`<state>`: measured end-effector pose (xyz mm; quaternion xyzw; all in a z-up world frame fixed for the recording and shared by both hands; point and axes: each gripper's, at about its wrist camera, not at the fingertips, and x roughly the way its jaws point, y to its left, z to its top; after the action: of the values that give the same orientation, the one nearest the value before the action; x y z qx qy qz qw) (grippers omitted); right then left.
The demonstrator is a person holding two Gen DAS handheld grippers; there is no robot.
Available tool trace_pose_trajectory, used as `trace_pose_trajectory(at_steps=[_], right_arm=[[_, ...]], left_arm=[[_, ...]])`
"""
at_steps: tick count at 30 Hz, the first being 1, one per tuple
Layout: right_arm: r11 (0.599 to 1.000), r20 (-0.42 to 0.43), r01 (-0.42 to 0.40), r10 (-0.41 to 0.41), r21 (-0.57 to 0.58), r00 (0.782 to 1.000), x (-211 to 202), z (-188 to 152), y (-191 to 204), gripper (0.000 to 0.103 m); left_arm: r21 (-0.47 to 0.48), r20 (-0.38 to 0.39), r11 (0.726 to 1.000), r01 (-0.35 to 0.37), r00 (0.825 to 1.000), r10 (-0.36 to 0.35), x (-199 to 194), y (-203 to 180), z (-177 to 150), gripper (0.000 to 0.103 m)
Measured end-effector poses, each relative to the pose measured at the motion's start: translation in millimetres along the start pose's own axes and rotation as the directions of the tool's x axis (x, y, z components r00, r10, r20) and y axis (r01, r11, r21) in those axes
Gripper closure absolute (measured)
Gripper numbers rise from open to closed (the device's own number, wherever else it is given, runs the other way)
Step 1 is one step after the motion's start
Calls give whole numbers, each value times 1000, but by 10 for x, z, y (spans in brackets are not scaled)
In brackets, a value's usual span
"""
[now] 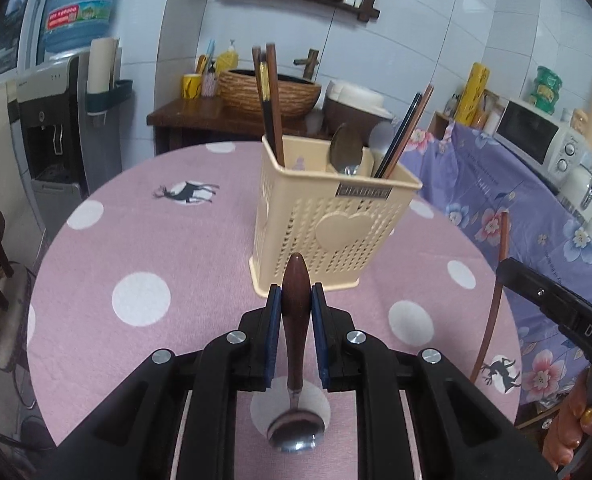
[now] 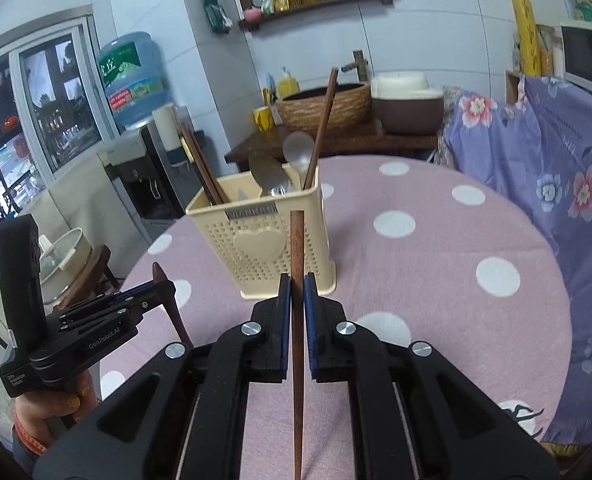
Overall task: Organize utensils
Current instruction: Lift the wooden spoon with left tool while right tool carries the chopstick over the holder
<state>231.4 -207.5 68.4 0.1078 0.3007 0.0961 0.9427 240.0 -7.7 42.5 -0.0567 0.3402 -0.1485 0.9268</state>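
A cream perforated utensil holder (image 1: 328, 224) stands on the pink dotted round table (image 1: 135, 248); it holds dark chopsticks (image 1: 269, 100) and a metal spoon (image 1: 346, 152). My left gripper (image 1: 296, 296) is shut on a wooden-handled spoon (image 1: 295, 320), handle end forward, bowl toward the camera, just in front of the holder. My right gripper (image 2: 296, 284) is shut on a brown chopstick (image 2: 297, 320) held upright before the holder (image 2: 263, 240). The right gripper and its chopstick (image 1: 492, 304) show at the right of the left wrist view; the left gripper (image 2: 151, 292) shows at the left of the right wrist view.
A side table with a woven basin (image 1: 269, 92) and a pot (image 2: 408, 108) stands behind the round table. A water dispenser (image 1: 51, 120) is at far left. A floral purple cloth (image 2: 556, 184) covers furniture on the right, with a microwave (image 1: 536, 140) on it.
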Motion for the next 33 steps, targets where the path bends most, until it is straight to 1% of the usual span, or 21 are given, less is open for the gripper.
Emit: trace_pose_trajectory(at_steps=[3,6,15,22,27,33], right_arm=[[1000,24,-4,4,-4,1000,-94,85,-6,95],[1000,26,-22,22,0,999,-137,131,-14,95],[999,30,-47,47,-4,998,-157,116,-8,95],[998,48,-62,63,-14,997,-235,152,5,95],[997,61,-70,71,-25,996,-278,241,46,95],[994,81,-85,90,-67,993,-354,486,162,95]], left_arm=[[4,18,1000,-1,1000,1,-56,-11,39,87],[10,28,1000,-6,1000,5,-86,-30,62,87],[15,38,1000,-6,999,5,-153,-31,69,87],[18,55,1000,-2,998,1,-215,-37,106,87],[26,59,1000,6,998,-7,-242,-37,175,87],[37,62,999,20,998,-22,-308,-36,350,87]])
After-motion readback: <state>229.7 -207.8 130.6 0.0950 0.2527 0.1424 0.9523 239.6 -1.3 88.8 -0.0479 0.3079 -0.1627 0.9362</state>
